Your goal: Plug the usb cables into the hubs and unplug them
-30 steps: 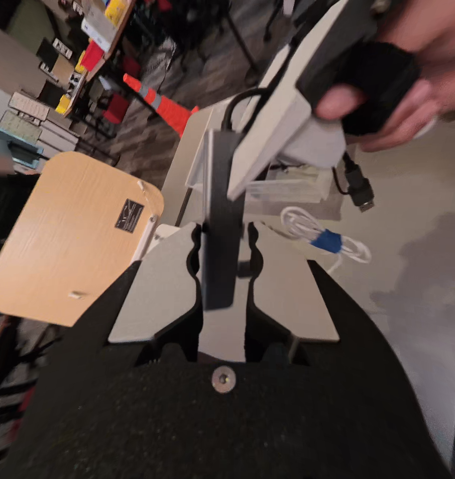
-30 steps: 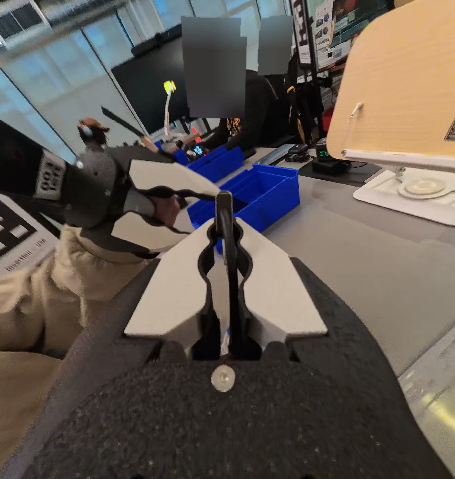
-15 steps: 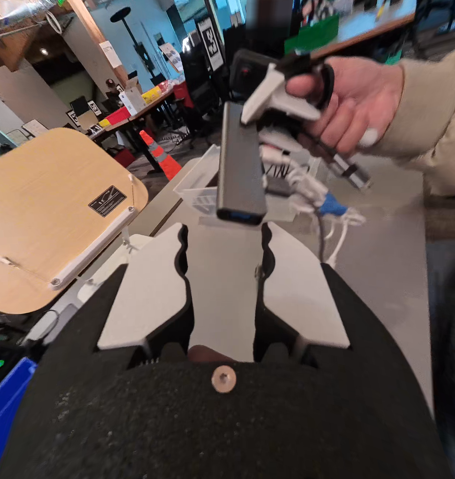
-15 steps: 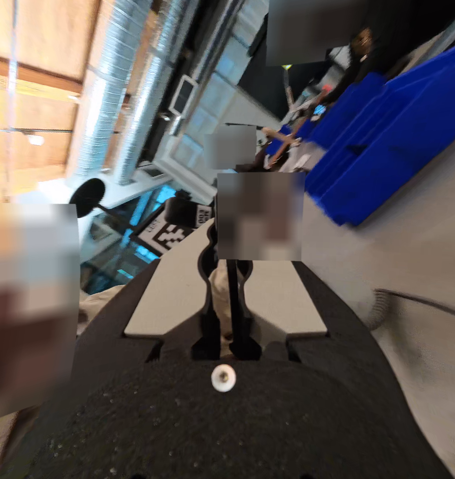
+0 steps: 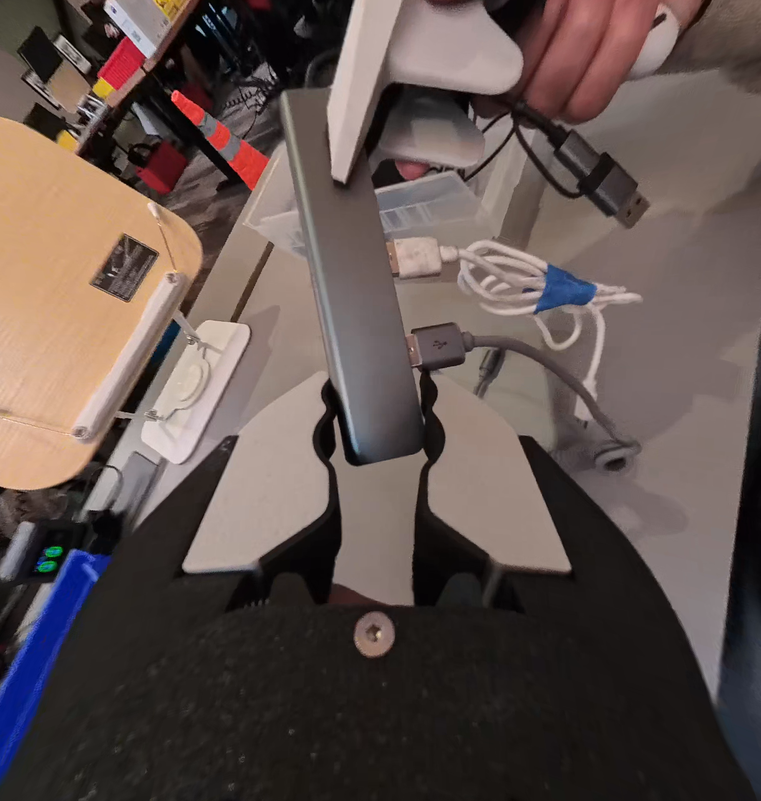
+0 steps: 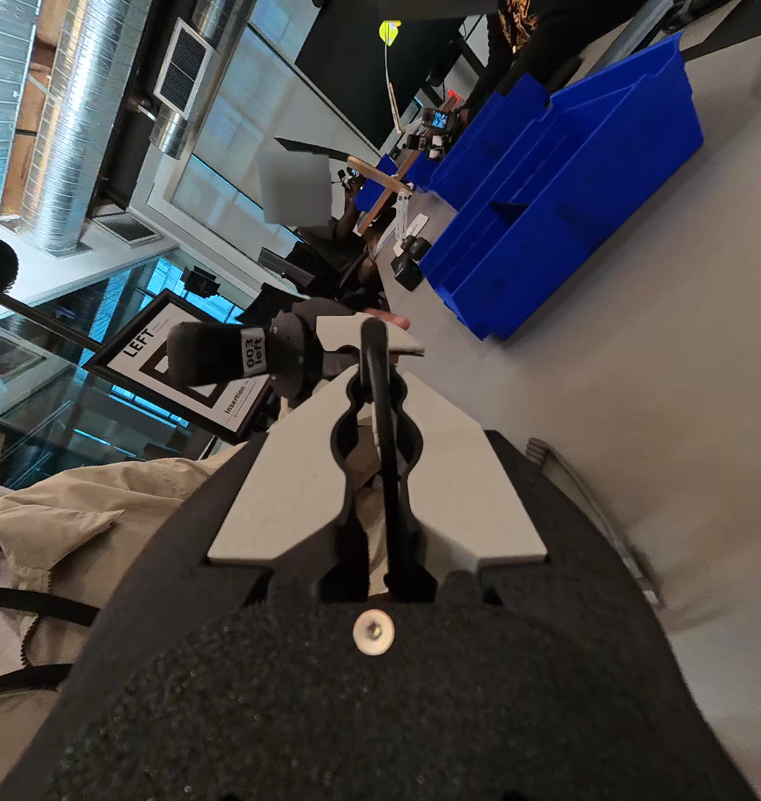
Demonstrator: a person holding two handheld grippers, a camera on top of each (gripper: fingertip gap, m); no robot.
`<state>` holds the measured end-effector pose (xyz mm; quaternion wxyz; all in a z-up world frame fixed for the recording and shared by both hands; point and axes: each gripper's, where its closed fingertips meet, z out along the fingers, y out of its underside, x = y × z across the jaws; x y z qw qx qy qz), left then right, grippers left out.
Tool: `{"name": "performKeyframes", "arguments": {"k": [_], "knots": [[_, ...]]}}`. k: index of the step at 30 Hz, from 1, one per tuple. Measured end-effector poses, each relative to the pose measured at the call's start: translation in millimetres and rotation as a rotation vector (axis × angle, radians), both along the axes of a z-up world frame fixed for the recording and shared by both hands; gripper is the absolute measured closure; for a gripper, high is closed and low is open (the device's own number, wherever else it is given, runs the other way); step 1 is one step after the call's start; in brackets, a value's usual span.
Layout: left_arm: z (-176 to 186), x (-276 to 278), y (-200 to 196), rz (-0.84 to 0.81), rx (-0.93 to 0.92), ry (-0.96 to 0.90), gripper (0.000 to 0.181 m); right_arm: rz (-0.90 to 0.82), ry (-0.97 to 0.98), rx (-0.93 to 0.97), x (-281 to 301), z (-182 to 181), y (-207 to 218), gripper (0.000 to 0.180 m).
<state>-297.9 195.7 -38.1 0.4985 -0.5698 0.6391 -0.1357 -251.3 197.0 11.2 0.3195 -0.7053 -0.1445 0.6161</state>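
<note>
Hub (image 5: pixel 357 277) dark grey, slight blue sheen. Left gripper (image 5: pixel 376 416): pale grey fingers (image 5: pixel 279 472), black speckled body. Right gripper (image 5: pixel 346 175) white with pale grey shell. Grey plug (image 5: pixel 439 346) on grey cable. White plug (image 5: pixel 415 258); coiled white cable (image 5: pixel 500 277) wrapped in blue tape (image 5: pixel 563 292). Hanging plug (image 5: pixel 604 182) dark grey, black cord. Bench (image 5: pixel 673 390) plain light grey. Board (image 5: pixel 45 303) light wood grain with black label, on white stand (image 5: pixel 196 390). Cone (image 5: pixel 222 134) orange, grey bands. Bins (image 6: pixel 565 186) solid blue. Sleeve (image 6: pixel 88 511) beige. Clear tray (image 5: pixel 430 203) at bench's far edge.
</note>
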Motion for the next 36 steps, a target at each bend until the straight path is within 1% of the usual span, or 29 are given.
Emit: {"name": "performKeyframes", "arguments": {"k": [3,4,5,6,7,8,10,11,12,13,14,15,16,17,19,20,24,25,27,30,36], "knots": [[-6.2,0.4,8.6,0.068,-0.054,-0.052,0.148,-0.057,-0.039,0.038,0.0,-1.2,5.8,0.171],[-10.8,-0.2,12.1,0.103,-0.088,-0.089,0.149,-0.097,-0.087,0.074,0.8,-3.0,11.2,0.167],[-16.7,-1.9,16.5,0.149,-0.134,-0.135,0.149,-0.179,-0.178,0.125,6.8,-6.4,21.2,0.155],[-24.3,-5.1,22.2,0.204,-0.186,-0.181,0.149,-0.278,-0.279,0.216,15.5,-5.5,29.9,0.142],[-33.2,-8.6,26.4,0.247,-0.242,-0.221,0.149,-0.352,-0.355,0.341,19.6,1.7,32.0,0.135],[-42.4,-11.8,28.5,0.279,-0.296,-0.250,0.150,-0.386,-0.427,0.448,17.3,6.3,28.7,0.129],[-59.0,-17.2,30.7,0.346,-0.371,-0.251,0.150,-0.368,-0.555,0.605,-2.9,-0.4,14.0,0.125],[-64.0,-19.4,32.1,0.379,-0.387,-0.243,0.150,-0.392,-0.620,0.689,-11.0,-5.2,10.2,0.128],[-67.7,-21.9,33.9,0.415,-0.416,-0.242,0.150,-0.482,-0.677,0.816,-13.7,-3.2,8.6,0.140],[-70.5,-24.4,35.7,0.443,-0.465,-0.255,0.150,-0.573,-0.719,0.963,-17.3,1.6,3.5,0.162],[-72.4,-26.6,37.2,0.456,-0.511,-0.271,0.150,-0.681,-0.794,1.074,-17.0,4.5,1.8,0.163],[-74.0,-29.3,39.2,0.460,-0.528,-0.276,0.151,-0.701,-0.879,1.143,-22.9,0.6,0.7,0.163],[-74.9,-32.5,41.3,0.463,-0.523,-0.273,0.151,-0.656,-0.941,1.147,-31.7,-7.9,0.7,0.160],[-74.0,-34.5,42.2,0.455,-0.516,-0.279,0.151,-0.589,-0.936,1.118,-42.6,-15.3,-1.0,0.156],[-72.9,-36.0,41.2,0.442,-0.538,-0.293,0.150,-0.377,-0.878,1.009,-68.3,-40.4,-8.7,0.153],[-74.6,-36.5,40.5,0.440,-0.549,-0.287,0.150,-0.339,-0.882,0.979,-71.9,-50.6,-6.4,0.149],[-84.8,-32.9,33.2,0.399,-0.601,-0.250,0.150,-0.239,-0.919,0.967,-75.0,-83.6,-0.9,0.150],[-86.3,-31.2,31.2,0.388,-0.614,-0.246,0.150,-0.221,-0.935,0.978,-74.9,-89.7,-0.6,0.151],[-88.5,-27.6,27.4,0.367,-0.627,-0.228,0.150,-0.256,-0.976,1.015,-69.7,-94.8,5.4,0.154],[-90.4,-23.3,24.0,0.356,-0.628,-0.209,0.150,-0.264,-0.995,1.033,-67.0,-101.4,8.2,0.158],[-92.9,-22.7,24.1,0.366,-0.632,-0.192,0.150,-0.248,-1.021,1.025,-66.1,-110.0,8.7,0.162]]}}
